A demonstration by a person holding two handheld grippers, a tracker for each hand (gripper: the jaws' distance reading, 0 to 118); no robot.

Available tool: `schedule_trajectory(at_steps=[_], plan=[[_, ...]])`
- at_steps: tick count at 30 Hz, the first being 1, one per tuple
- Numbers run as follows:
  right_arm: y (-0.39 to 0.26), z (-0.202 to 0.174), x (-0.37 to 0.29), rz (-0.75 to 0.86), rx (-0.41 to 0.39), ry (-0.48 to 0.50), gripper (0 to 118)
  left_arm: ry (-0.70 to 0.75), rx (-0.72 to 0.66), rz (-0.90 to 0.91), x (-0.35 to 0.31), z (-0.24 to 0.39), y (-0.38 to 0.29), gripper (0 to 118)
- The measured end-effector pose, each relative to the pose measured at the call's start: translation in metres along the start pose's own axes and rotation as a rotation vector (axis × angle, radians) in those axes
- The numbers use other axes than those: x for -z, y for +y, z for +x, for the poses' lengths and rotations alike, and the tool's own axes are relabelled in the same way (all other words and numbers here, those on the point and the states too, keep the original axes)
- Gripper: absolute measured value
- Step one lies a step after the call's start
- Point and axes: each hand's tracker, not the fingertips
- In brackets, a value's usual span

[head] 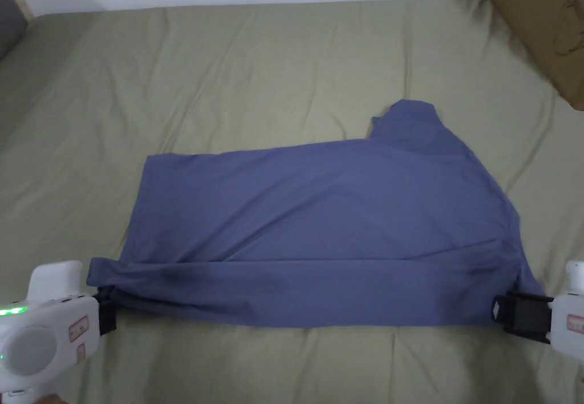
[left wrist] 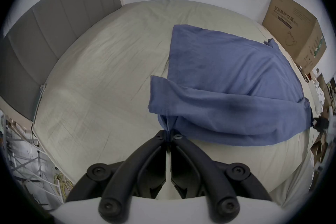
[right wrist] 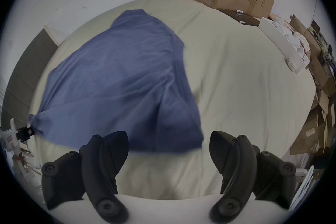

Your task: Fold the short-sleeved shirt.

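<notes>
1. our left gripper (left wrist: 168, 134), nearest us, pinches the shirt (head: 319, 222) corner with its jaws closed.
2. the shirt lies half-folded across the bed (head: 256, 68).
3. our right gripper (right wrist: 168, 144) gapes open at the hem; pulling left alone could skew the fold.

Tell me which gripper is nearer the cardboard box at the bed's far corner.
Right. The right gripper sits open at the blue shirt's near right corner, on the same side as the cardboard box. The left gripper, shut on the shirt's opposite corner, is farther away.
</notes>
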Motion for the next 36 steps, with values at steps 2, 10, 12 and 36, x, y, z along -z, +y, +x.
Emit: schedule_trajectory(at_steps=[2,10,12,36], plan=[[0.01,0.004,0.021,-0.049,0.012,-0.005,88,-0.014,0.008,0.006,-0.004,0.0,0.004,1],[0.008,-0.022,0.012,-0.056,-0.077,-0.018,12,-0.06,-0.023,0.014,0.0,-0.011,0.008,1],[0.008,-0.024,0.009,-0.052,-0.073,-0.035,10,-0.058,-0.013,0.008,0.001,-0.011,0.01,1],[-0.081,0.02,-0.051,-0.138,0.118,0.034,65,-0.016,-0.016,-0.119,-0.043,-0.036,-0.074,57]])
